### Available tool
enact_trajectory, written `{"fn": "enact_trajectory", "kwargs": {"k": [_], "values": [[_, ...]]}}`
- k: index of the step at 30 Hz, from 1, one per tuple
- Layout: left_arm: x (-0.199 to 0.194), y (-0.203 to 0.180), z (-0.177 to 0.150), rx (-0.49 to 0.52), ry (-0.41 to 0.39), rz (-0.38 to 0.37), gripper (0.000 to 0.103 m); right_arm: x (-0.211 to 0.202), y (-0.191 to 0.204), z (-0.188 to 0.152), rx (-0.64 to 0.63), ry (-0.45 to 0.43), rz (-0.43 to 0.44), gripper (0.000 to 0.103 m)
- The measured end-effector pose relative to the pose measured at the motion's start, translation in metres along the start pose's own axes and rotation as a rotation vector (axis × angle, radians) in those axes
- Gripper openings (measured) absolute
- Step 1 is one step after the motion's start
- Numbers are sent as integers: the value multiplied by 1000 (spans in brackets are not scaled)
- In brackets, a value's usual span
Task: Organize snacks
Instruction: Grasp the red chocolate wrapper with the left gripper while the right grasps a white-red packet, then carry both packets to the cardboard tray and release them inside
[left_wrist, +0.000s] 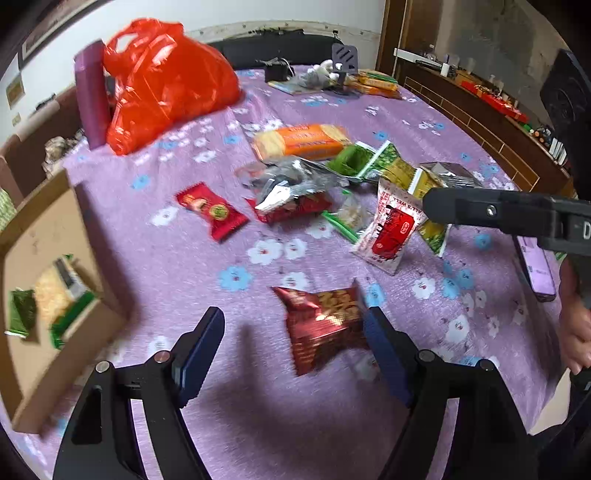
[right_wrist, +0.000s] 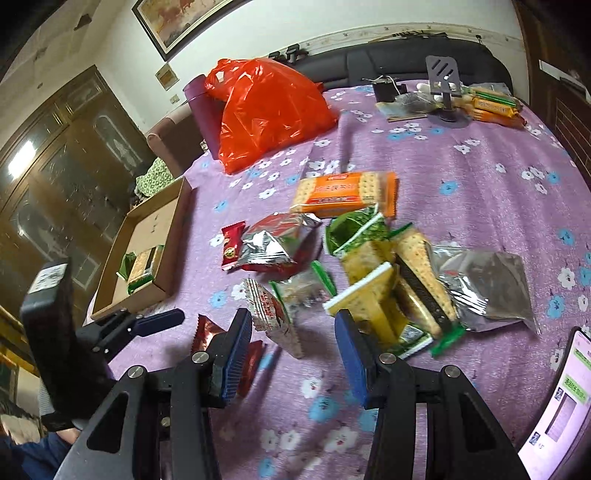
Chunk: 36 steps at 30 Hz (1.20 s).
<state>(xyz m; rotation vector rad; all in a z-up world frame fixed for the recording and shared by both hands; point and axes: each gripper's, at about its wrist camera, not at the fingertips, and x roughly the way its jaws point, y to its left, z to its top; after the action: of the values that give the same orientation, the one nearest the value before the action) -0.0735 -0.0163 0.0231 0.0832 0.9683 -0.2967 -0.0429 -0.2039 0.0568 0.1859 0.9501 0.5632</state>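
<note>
With jaws apart, the left gripper (left_wrist: 293, 347) is nearing a light, crinkly, probably slippery red packet (left_wrist: 325, 325), best pinched mid-body, while the right gripper (right_wrist: 293, 332) is hovering open-jawed.

Tablecloth (left_wrist: 177, 258): woven cloth, matt, slightly nubby, printed flowers. Box (left_wrist: 44, 229): plain brown cardboard, dull, rough-cut edges. Red bag (left_wrist: 166, 85): thin plastic film, glossy, crinkled. Dark red snack packet (left_wrist: 325, 325): shiny foil-like wrapper, creased. Silver packet (right_wrist: 273, 240): metallic film, mirror-bright folds. Cracker pack (right_wrist: 347, 192): smooth glossy plastic wrap. Clear pouch (right_wrist: 487, 291): transparent plastic, wrinkled.

Left gripper (left_wrist: 295, 350): matt black plastic arms, bright metal pins; pads (left_wrist: 201, 350) blue, possibly rubber, though blur hides the texture. Right gripper (right_wrist: 295, 354): same finish, ribbed blue pads. Phone (right_wrist: 561, 406): glossy glass screen.
</note>
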Motion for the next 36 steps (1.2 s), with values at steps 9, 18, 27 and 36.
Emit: {"fn": "enact_trajectory", "kwargs": {"k": [9, 18, 27, 36], "values": [[20, -15, 5, 24, 7, 8, 41, -6, -11, -4, 22, -22, 6, 51], [7, 10, -2, -41, -6, -16, 37, 5, 2, -10, -46, 11, 48, 51], [-11, 31, 2, -78, -60, 24, 37, 37, 2, -4, 28, 67, -15, 51], [-16, 35, 2, -71, -83, 36, 37, 63, 5, 3, 38, 81, -59, 23]]}}
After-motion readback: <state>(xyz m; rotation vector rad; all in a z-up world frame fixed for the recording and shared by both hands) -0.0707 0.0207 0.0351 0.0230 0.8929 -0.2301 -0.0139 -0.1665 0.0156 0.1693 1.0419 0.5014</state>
